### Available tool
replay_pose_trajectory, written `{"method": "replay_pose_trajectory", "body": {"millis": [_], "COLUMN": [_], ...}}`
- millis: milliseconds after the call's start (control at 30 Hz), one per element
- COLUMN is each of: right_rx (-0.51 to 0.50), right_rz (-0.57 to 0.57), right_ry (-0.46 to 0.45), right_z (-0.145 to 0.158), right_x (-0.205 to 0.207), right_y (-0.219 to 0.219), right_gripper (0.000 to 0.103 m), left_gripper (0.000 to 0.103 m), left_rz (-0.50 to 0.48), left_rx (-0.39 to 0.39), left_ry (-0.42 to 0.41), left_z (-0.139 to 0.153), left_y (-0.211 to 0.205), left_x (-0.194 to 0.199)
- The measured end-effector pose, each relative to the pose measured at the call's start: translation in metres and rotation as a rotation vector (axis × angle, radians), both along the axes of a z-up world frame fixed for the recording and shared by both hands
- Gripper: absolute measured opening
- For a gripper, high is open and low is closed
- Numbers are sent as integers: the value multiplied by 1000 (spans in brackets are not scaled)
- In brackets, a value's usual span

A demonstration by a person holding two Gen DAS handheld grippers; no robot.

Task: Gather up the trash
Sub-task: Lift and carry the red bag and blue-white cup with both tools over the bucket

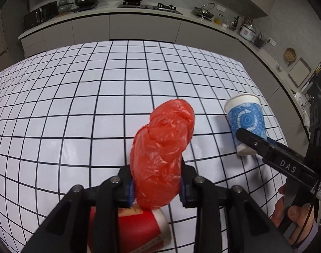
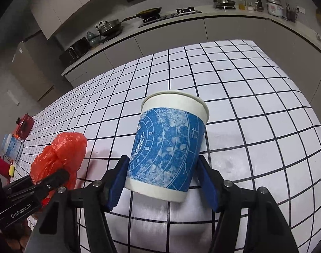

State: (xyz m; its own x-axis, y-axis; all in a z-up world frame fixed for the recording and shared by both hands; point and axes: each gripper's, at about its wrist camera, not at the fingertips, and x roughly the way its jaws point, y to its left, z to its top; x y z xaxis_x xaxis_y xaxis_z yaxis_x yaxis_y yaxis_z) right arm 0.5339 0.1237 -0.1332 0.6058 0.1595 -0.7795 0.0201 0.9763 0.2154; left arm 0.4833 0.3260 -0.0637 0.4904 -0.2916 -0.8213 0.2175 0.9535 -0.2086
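Note:
My left gripper (image 1: pixel 157 186) is shut on a crumpled red plastic bag (image 1: pixel 163 147) and holds it above the checked tablecloth (image 1: pixel 54 116). A red paper cup (image 1: pixel 137 229) lies on its side under this gripper. My right gripper (image 2: pixel 161 181) is shut on a blue and white paper cup (image 2: pixel 168 145), held tilted above the table. This cup also shows in the left wrist view (image 1: pixel 245 122) at the right, with the right gripper's finger (image 1: pixel 255 142) across it. The red bag also shows in the right wrist view (image 2: pixel 59 156) at the left.
At the table's left end in the right wrist view stand a white and blue tub (image 2: pixel 12 147), a small red box (image 2: pixel 24 125) and a small yellow item (image 2: pixel 11 170). A kitchen counter (image 1: pixel 139 13) with pans and a stove runs behind the table.

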Motion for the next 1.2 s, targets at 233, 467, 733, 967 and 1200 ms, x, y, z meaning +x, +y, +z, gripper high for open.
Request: {"method": "replay_pose_trajectory", "body": {"millis": [233,467,733,967,1200], "right_rx": [-14,-22,-45,-44,-27], "right_rz": [9,9,55,98,119], "right_ry": [-23,-4,31,62,63], "right_z": [13,16,9,2,-2], "right_x": [-29,-71,-106,-106,-97], "right_y": [-10,-39,-64,-73,-74], "right_gripper": [65,65,65,71,72], "left_gripper": [32,32,32,46,50], "left_rz": [-59,-141,-160,-109,-66], "left_rx": [-24,-42,-8,26,30], "left_ry": [-6,20,67,90,56], "left_z": [13,13,-6,-14,-15], "left_y": [-23,-62,-98,-109,-114], "left_x": [-14,-34,-60,-65,-67]}}
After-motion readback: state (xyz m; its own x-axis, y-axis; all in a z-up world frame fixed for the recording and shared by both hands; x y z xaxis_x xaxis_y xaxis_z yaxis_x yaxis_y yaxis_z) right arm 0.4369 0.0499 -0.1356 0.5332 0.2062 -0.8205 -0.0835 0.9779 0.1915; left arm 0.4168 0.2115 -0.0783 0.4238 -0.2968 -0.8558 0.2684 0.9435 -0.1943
